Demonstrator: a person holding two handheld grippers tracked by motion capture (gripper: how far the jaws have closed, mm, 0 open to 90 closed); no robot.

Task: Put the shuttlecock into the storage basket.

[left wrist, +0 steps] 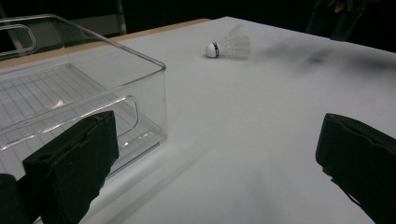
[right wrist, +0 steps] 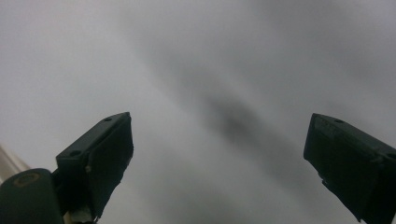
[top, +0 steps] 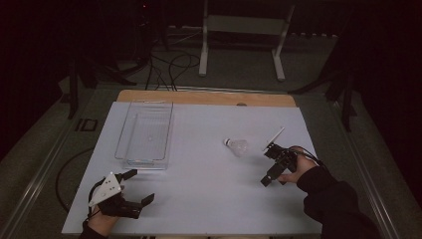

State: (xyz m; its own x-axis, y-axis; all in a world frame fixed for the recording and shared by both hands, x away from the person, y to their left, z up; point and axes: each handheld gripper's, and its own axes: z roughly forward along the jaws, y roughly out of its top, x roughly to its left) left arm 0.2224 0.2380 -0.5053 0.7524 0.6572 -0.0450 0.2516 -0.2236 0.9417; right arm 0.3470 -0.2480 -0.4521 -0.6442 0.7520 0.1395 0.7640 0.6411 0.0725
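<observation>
1. We judge the work to be at its opening step: the shuttlecock (top: pixel 237 146) lies untouched on the white surface (top: pixel 209 194), on its side, and the clear bin (top: pixel 146 134) holds nothing that we can see.
2. The right tongs (top: pixel 269 167) stand spread and grip nothing; they hover over the surface just beside the shuttlecock, on its right and a little nearer the person.
3. The left tongs (top: pixel 139 185) are likewise spread and hold nothing, near the bin's near end and well apart from the shuttlecock (left wrist: pixel 229 45), which lies farther out to their right.
4. In our judgement the next move calls for the right tongs to swing towards the shuttlecock and close lightly on its feather skirt, which would crush under a hard squeeze.
</observation>
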